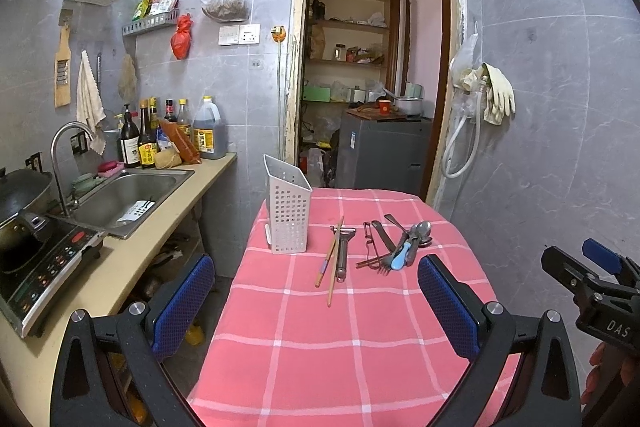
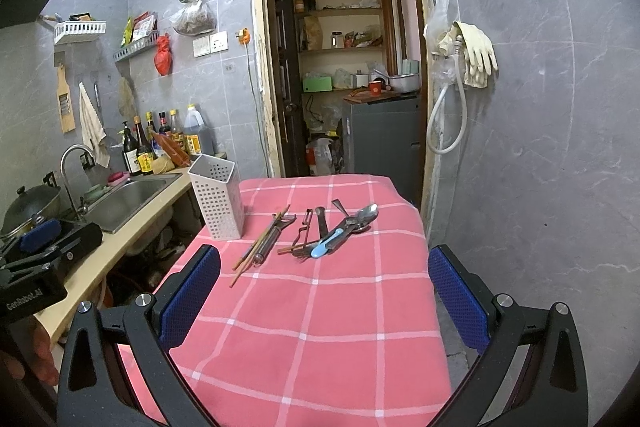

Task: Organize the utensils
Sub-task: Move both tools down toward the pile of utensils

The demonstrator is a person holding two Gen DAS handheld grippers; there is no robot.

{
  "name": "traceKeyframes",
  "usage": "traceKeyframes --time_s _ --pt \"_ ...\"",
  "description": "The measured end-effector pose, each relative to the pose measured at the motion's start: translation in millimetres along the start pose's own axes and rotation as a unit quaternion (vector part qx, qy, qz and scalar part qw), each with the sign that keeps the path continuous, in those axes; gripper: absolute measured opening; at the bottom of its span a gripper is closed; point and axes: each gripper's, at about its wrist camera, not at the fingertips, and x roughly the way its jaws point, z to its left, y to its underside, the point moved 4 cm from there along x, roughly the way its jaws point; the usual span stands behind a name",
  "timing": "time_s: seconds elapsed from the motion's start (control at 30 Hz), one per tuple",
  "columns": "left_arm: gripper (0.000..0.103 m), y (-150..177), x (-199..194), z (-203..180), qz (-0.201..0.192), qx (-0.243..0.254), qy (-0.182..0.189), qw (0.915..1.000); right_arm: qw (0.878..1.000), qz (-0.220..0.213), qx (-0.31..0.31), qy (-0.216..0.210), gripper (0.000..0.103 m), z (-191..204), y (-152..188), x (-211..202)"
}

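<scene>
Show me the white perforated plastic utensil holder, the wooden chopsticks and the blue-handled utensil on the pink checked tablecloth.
white perforated plastic utensil holder [image 1: 289,217]: left wrist view, front wall.
wooden chopsticks [image 1: 334,259]: left wrist view, mid-shaft.
blue-handled utensil [image 2: 328,242]: right wrist view, on the blue handle.

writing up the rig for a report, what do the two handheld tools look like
Both match: the left tool and right tool have matte black angular frames with triangular cutouts, silver round bolts, and two flat fingers faced with blue textured pads. White lettering marks the bodies: "GenRobot.AI" on the left one, "DAS" on the right.
</scene>
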Motion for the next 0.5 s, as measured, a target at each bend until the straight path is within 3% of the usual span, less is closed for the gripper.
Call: traceKeyframes --time_s 0.5 --pt "0.103 -44 73 5 -0.003 0.020 0.027 0.9994 0.999 0.005 0.028 0.017 0.102 8 -35 72"
